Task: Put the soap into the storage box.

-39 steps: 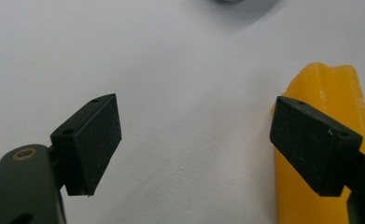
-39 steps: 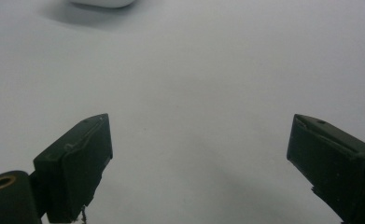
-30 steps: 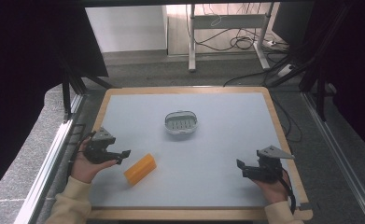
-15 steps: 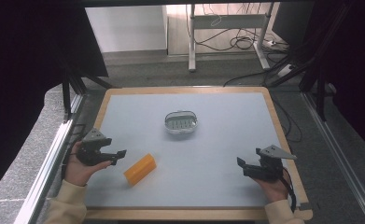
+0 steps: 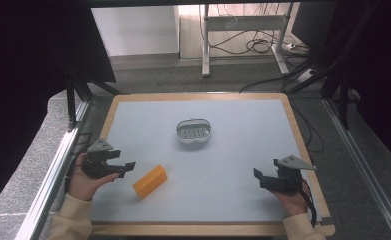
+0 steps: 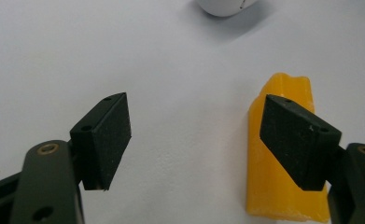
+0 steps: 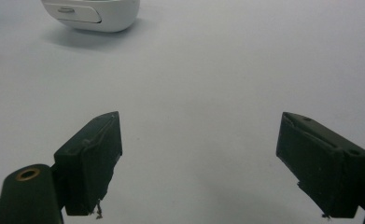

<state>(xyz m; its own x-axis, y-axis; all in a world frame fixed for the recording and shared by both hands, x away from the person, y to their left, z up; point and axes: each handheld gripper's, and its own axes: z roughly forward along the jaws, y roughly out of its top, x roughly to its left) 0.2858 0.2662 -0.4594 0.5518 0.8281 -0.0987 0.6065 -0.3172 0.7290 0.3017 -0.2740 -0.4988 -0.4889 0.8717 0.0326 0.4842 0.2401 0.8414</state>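
While the soap (image 5: 150, 181) lies loose at the table's (image 5: 243, 150) 7 o'clock, nothing is gripped | left gripper (image 5: 124, 168) jaws apart, just been closing, bare table between | right gripper (image 5: 259, 177) jaws apart, empty | dish (image 5: 194, 131) at centre, empty | grasp and placing left.

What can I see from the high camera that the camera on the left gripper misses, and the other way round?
High view: both hands, the right gripper, the slotted inside of the white soap dish, the table's wooden rim and the floor cables. Left gripper view: the left gripper's open jaws close up; they have just been closing, nothing between them. Both: the orange soap bar and grey tabletop.
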